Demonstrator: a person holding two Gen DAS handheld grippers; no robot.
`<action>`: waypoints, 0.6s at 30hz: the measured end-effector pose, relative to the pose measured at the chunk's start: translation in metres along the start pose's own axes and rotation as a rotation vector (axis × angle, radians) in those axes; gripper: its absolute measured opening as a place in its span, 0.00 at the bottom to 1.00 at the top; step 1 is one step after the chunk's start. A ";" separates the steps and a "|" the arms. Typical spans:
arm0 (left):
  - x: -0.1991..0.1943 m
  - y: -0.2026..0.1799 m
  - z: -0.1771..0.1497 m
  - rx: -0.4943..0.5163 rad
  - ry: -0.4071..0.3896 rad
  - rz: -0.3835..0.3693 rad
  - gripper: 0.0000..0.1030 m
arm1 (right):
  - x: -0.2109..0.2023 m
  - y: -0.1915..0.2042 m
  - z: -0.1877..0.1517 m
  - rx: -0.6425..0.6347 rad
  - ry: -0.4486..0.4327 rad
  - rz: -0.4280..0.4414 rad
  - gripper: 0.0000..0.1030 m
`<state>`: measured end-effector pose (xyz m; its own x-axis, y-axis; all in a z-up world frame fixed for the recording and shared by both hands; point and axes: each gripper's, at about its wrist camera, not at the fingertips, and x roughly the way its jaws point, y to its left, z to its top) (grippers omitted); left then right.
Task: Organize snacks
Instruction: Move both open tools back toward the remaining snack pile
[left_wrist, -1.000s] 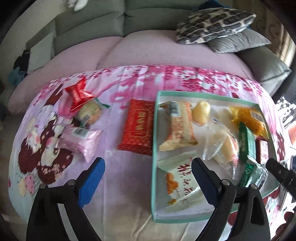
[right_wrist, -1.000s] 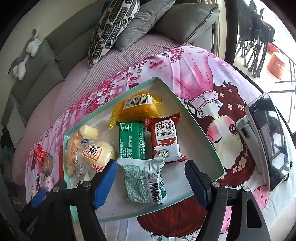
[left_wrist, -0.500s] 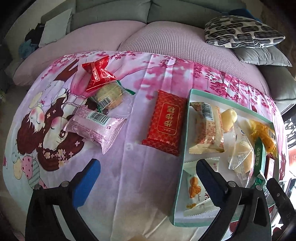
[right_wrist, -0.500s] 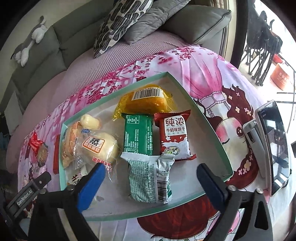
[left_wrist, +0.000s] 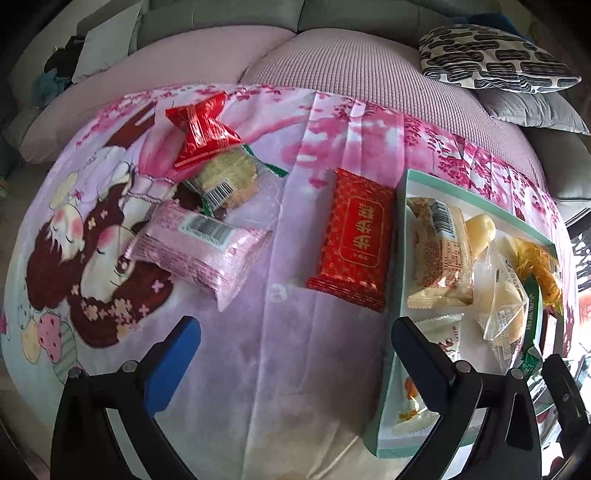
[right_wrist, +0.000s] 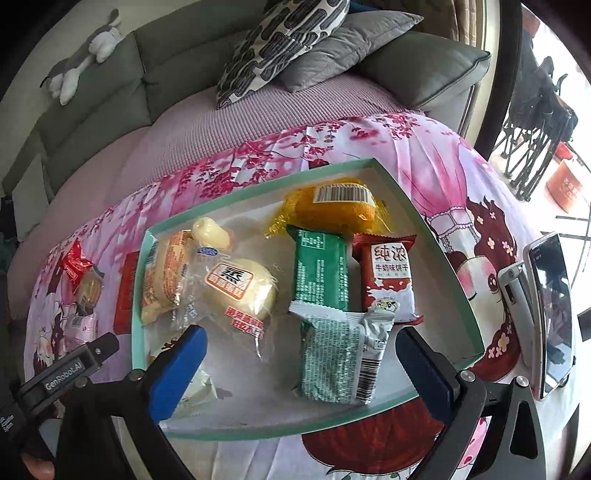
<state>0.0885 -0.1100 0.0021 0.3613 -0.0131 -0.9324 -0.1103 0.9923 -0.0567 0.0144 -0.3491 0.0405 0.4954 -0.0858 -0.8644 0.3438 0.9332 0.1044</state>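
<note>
Left gripper (left_wrist: 295, 354): jaws spread wide, empty, over bare printed cloth (left_wrist: 266, 369). Ahead of it and just beside the tray's left wall lies the flat red packet (left_wrist: 352, 238); farther left, the pink packet (left_wrist: 201, 249), then the round biscuit pack (left_wrist: 229, 181) and the red twisted packet (left_wrist: 201, 127) overlapping it.

Right gripper (right_wrist: 301, 363): jaws also wide apart, empty, above the teal tray (right_wrist: 458, 273). The silver-green packet (right_wrist: 341, 356) lies between its fingers; beyond it the green packet (right_wrist: 321, 271), the red milk-biscuit packet (right_wrist: 388, 282) and the yellow packet (right_wrist: 334, 210).
</note>
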 end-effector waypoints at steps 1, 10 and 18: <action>-0.001 0.001 0.001 0.004 -0.008 0.010 1.00 | -0.001 0.004 0.000 -0.007 -0.005 0.007 1.00; -0.015 0.020 0.018 0.063 -0.083 0.068 1.00 | -0.003 0.041 -0.004 -0.069 -0.008 0.019 1.00; -0.015 0.043 0.031 0.065 -0.091 0.068 1.00 | 0.006 0.068 -0.010 -0.094 0.017 0.050 1.00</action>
<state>0.1070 -0.0635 0.0248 0.4381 0.0631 -0.8967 -0.0781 0.9964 0.0319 0.0328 -0.2825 0.0377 0.4961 -0.0334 -0.8676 0.2421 0.9650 0.1013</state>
